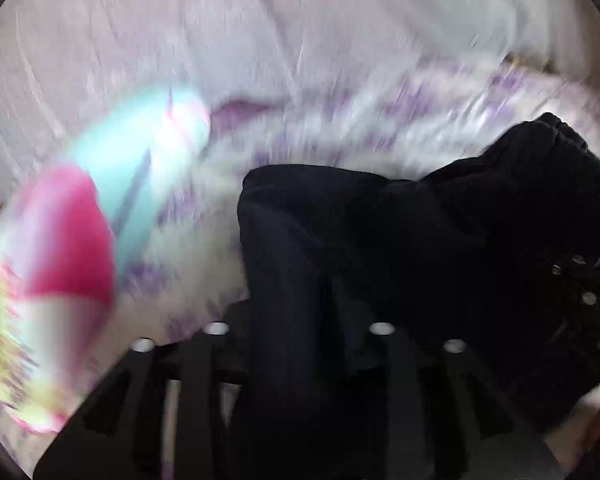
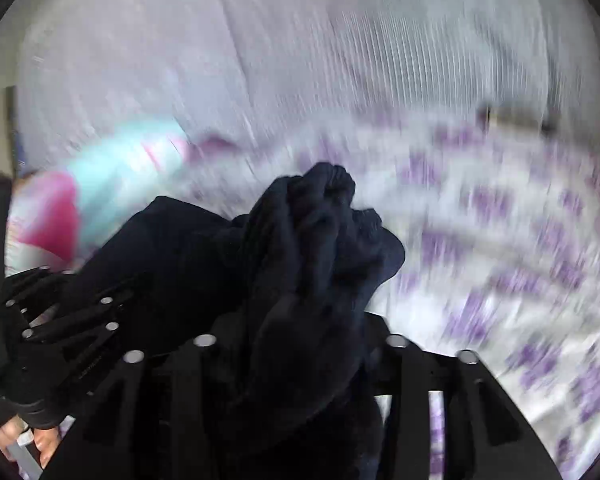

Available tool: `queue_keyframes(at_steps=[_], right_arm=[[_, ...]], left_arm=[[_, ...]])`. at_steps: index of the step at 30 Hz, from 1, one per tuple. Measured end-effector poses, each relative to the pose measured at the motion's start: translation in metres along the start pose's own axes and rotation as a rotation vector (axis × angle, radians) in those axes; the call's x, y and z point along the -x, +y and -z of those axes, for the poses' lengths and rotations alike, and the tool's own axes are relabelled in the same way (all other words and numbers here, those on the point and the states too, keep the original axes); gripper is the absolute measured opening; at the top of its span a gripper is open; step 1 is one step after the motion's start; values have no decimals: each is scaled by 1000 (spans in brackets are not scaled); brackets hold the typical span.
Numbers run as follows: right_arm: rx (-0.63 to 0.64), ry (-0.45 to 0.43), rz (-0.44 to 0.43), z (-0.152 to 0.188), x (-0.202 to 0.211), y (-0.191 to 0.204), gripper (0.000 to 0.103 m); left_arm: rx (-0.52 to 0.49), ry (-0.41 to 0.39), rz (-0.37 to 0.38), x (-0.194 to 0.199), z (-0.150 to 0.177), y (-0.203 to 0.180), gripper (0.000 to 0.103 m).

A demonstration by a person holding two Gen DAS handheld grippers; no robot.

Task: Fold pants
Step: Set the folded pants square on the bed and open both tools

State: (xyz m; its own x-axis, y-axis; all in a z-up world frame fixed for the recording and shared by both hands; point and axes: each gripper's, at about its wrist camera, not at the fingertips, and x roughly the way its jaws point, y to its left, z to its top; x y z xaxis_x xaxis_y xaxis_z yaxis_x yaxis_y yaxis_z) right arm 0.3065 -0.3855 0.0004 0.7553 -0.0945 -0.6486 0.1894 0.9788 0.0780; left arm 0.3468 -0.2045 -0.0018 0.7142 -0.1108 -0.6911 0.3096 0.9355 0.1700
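Both tongs, the left gripper [image 1: 300, 332] and the right gripper [image 2: 300, 344], each pinch the dark pants [image 1: 380, 248], which stretch sideways between them above the bed [image 2: 500, 240], probably bunched.

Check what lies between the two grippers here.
Only the dark pants: they span from the left gripper to the right gripper, seen in the right wrist view.
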Motion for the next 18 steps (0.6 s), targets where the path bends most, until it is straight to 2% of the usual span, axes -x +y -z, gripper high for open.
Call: queue_keyframes(at_steps=[1,2,3,4,6,8,10,13,15,18], right_arm=[[-63,64,-37,-2,-12,-13,79],[-118,81,-83,-2,-15,-24,84],[-160,94,-129,0,-18,-35,84],[-168,88,-128,0,-15,-38,82],[-173,-17,-28,6,15,-37,82],[-169,-162,-39,22,61,-29,82],[-152,-237,-35,41,95,-20,85],[-106,-295,44,74,129,-4,94],[-99,-312,89,88,150,6,97],[-134,-341,105,108,176,10,100]], left_arm=[[50,-2,44,1,-2,10,52],[112,-13,110,4,-1,22,63],[133,14,118,0,2,27,84],[151,41,117,-2,5,32,89],[197,45,163,9,13,41,89],[244,9,191,32,31,50,90],[276,-43,206,62,61,56,94],[266,-107,146,110,88,54,95],[240,-159,88,142,102,47,98],[187,-214,27,168,118,33,98]])
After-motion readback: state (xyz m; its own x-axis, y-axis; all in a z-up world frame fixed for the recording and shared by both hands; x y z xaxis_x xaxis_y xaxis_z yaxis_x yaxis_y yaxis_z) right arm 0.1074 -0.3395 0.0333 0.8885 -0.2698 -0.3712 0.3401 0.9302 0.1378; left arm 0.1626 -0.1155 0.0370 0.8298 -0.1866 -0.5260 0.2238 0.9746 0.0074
